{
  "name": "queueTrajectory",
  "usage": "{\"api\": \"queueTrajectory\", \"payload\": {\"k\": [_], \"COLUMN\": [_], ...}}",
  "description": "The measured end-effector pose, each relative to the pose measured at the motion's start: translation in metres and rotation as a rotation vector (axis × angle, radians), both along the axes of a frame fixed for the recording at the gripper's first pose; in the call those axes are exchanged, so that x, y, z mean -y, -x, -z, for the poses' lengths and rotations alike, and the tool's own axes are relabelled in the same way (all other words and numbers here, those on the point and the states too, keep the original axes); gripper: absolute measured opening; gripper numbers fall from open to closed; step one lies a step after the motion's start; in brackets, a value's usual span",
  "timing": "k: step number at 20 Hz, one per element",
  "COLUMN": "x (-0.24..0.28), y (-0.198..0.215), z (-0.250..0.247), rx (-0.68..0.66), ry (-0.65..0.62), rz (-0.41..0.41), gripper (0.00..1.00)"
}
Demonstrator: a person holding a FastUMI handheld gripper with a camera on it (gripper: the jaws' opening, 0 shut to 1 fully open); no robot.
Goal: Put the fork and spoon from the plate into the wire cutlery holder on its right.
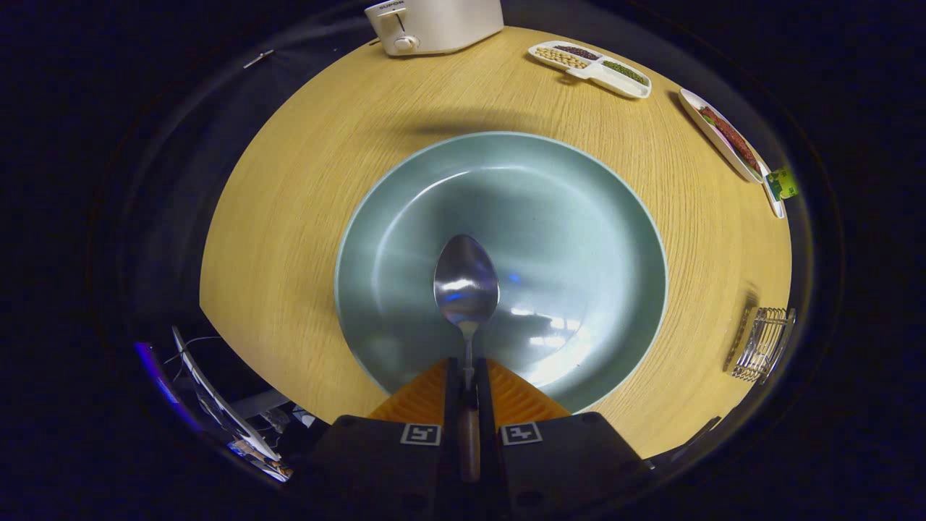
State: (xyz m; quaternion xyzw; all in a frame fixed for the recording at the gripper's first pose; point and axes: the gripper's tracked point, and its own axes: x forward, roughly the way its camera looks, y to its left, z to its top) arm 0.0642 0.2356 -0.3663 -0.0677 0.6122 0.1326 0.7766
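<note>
Steel spoon (466,289) is clamped in the gripper (468,380): fingers closed tight on the neck of its handle, one on each side, w/ only the thin shaft between them. Wooden end of the handle runs back btwn the fingers toward the camera. Bowl of the spoon points straight ahead, just beyond the fingertips, hollow side up and catching light. Can't tell if the spoon touches the plate or hangs just above it.

Under and around the spoon sits the plate (405,217), a wide pale blue-green dish, round, w/ a lighter rim. Glossy; bright reflections on its near-right part. Spoon is the only cutlery seen on it. Plate rests on the desk (289,217), light wood grain, which extends on all sides of it.

Right of the plate, well apart from it and close to the desk edge, stands the wire cutlery holder (763,344), silver wire, upright. Contents too small and distorted to make out.

Farther out, beyond the plate to the right: a long white tray (723,137) w/ reddish food in it, near the desk edge, and a small green-labelled item (783,183) just by its near end. Beyond that, a white divided dish (592,66) w/ three compartments holding pale beans, dark beans and green beans.

Farthest, at the back edge of the desk and left of the divided dish: a white toaster (434,23) w/ a lever and a knob on its facing end.
</note>
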Motion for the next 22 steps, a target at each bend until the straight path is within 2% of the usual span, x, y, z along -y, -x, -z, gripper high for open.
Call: {"api": "queueTrajectory", "payload": {"k": [5,11,22], "x": [-0.006,0.0,0.056], "y": [0.004,-0.009,-0.008], "z": [-0.004,-0.047,-0.126], "rx": [-0.033,-0.006,0.005], "ry": [-0.061,-0.145,-0.325], "rz": [-0.022,-0.002,0.105], "gripper": [0.1,0.1,0.1]}}
